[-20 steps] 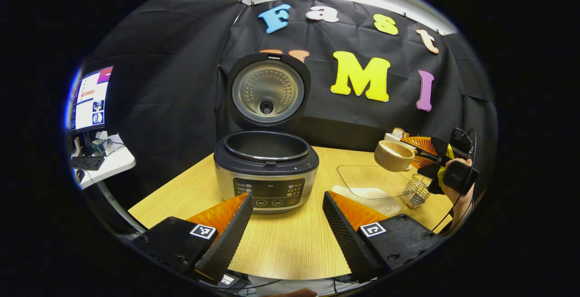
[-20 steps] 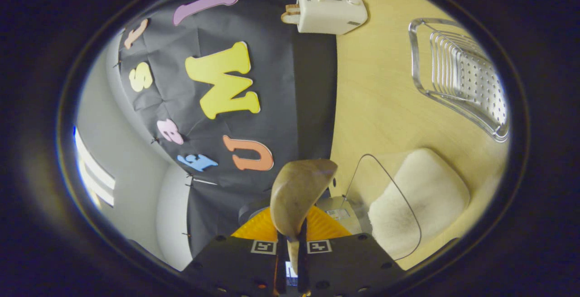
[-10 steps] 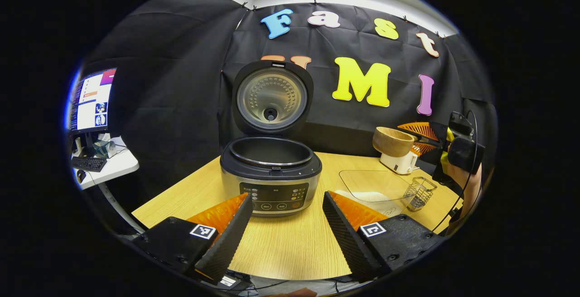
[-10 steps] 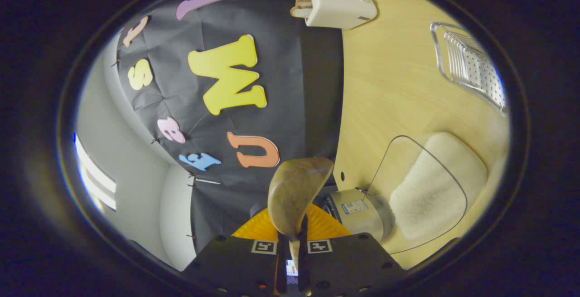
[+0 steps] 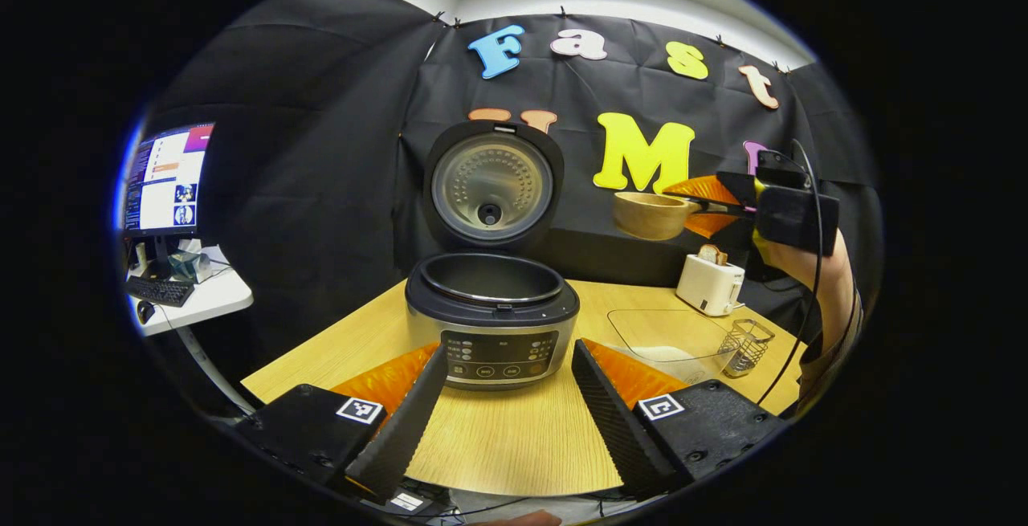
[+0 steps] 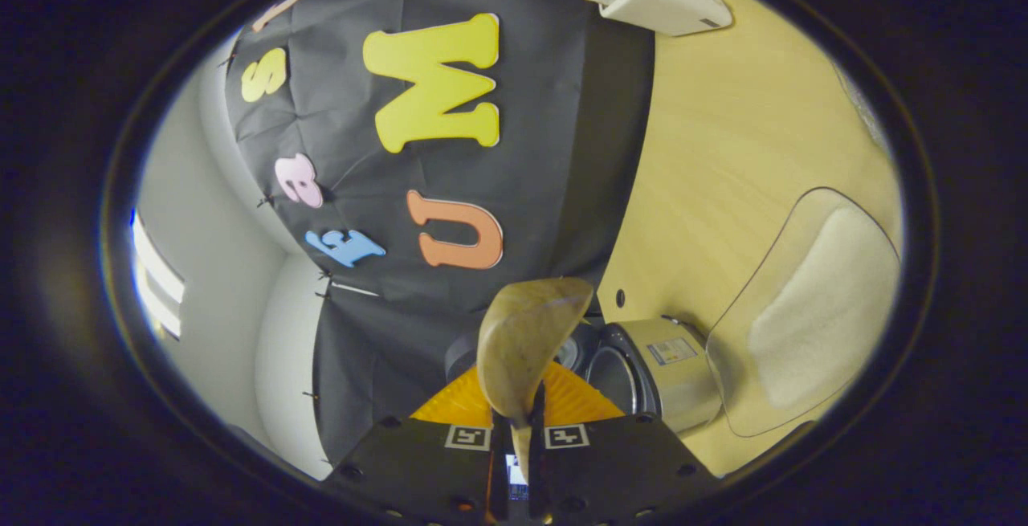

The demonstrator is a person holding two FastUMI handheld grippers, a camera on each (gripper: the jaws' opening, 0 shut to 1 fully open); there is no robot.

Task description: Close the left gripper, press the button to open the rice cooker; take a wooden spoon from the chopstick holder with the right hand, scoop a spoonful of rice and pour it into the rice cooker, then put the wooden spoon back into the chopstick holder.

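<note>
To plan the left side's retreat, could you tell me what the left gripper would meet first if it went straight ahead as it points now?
Most likely the rice cooker: its front panel sits dead ahead between the open fingers of the left gripper, above the bare table. Depth is uncertain.

Matt wooden spoon; seemingly brushed-metal rice cooker

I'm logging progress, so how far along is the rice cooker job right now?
Done: the rice cooker stands open, lid up. In hand: the right gripper holds the wooden spoon in the air, right of the pot and above the toaster. Left: tip it into the pot, then return it to the chopstick holder.
</note>
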